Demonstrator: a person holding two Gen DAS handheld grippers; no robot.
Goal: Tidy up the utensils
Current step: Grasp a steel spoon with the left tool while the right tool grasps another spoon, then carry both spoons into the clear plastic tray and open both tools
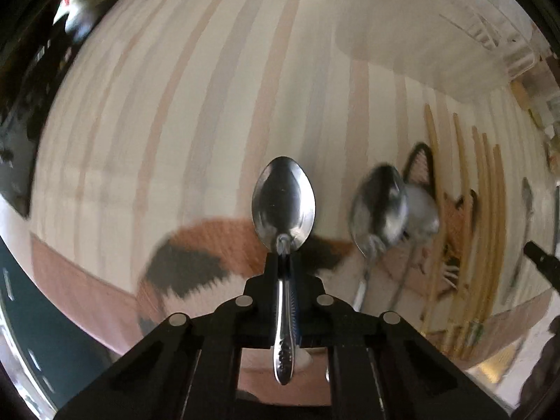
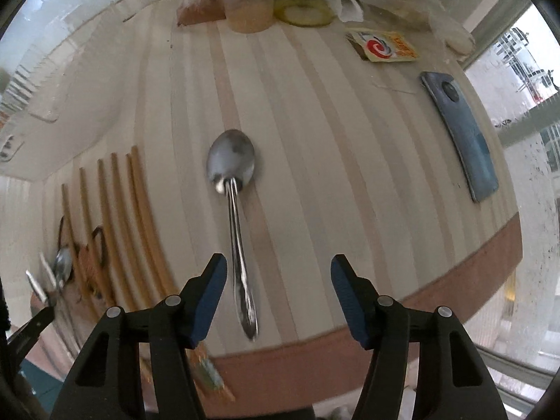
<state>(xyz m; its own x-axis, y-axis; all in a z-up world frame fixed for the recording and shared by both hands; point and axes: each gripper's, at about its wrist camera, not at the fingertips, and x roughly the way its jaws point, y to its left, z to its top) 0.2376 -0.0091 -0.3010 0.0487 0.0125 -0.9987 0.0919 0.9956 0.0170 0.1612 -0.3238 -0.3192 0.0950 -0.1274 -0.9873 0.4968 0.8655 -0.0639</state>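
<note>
- Our left gripper (image 1: 284,255) is pinching a spoon (image 1: 283,203) by its neck, bowl pointing forward, handle running back between the clamped jaws, and it looks lifted above the striped tablecloth (image 1: 196,105).
- Just to its right a second spoon (image 1: 379,210) lies on the cat-pattern mat (image 1: 455,217), blurred, beside the chopsticks (image 1: 486,217).
- Over on the right side, the right gripper (image 2: 278,280) is spread wide, nothing in it, hovering near the handle of a third spoon (image 2: 232,178) lying flat on the cloth.
- To do this well, we'd line the held spoon up parallel with the one on the mat, lower it gently, then let go.
- Keep clear of those chopsticks, they'd roll easily.
</note>
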